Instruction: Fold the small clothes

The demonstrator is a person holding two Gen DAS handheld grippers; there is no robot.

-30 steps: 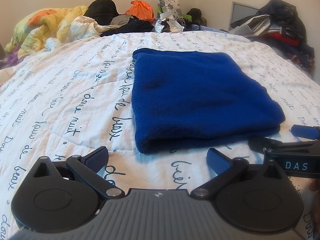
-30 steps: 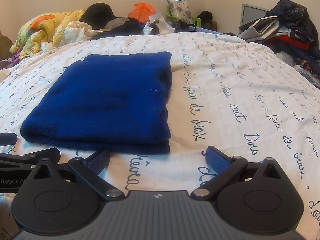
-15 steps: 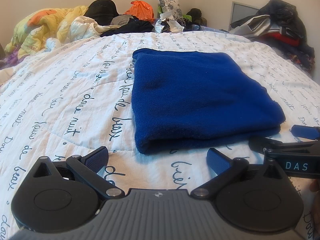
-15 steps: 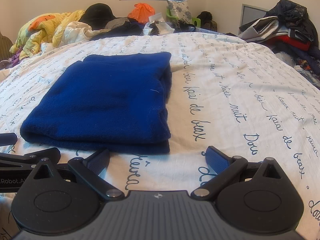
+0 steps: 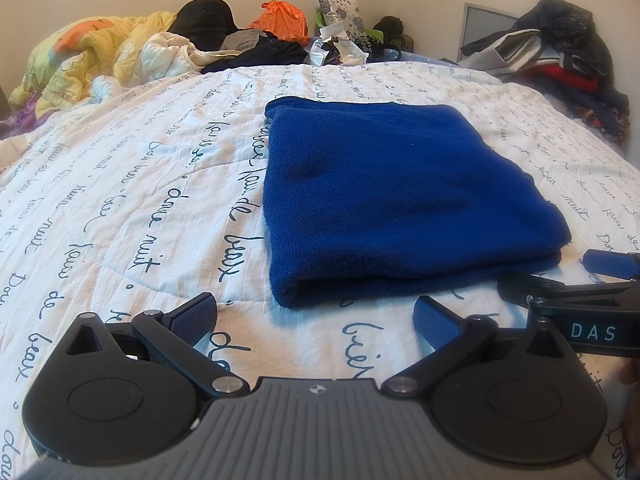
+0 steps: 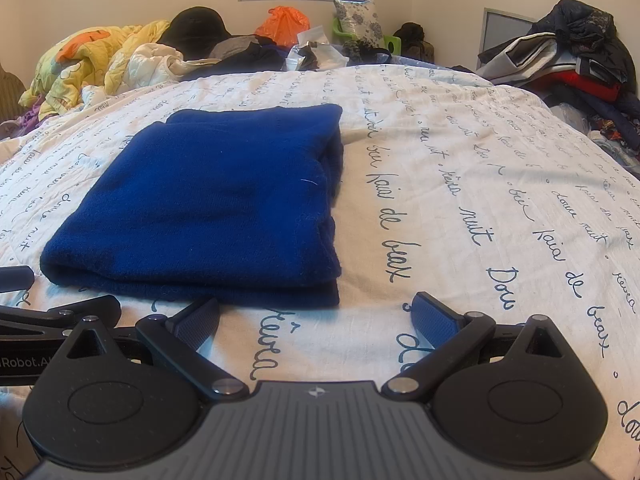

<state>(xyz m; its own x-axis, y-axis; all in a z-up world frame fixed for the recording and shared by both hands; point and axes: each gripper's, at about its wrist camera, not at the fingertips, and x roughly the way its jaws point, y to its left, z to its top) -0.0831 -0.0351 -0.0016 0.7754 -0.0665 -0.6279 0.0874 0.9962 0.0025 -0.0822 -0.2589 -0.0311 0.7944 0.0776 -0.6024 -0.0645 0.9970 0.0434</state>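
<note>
On the bed (image 5: 120, 208), blue garment (image 5: 400, 200) lies folded, apparently done. Left hand-held gripper (image 5: 316, 312) and right hand-held gripper (image 6: 316, 312) sit just short of it, jaws wide, empty. Next: another fold or a fresh item.

Black linkages, blue ribbed fingers (image 5: 434, 316), silver screws.
</note>
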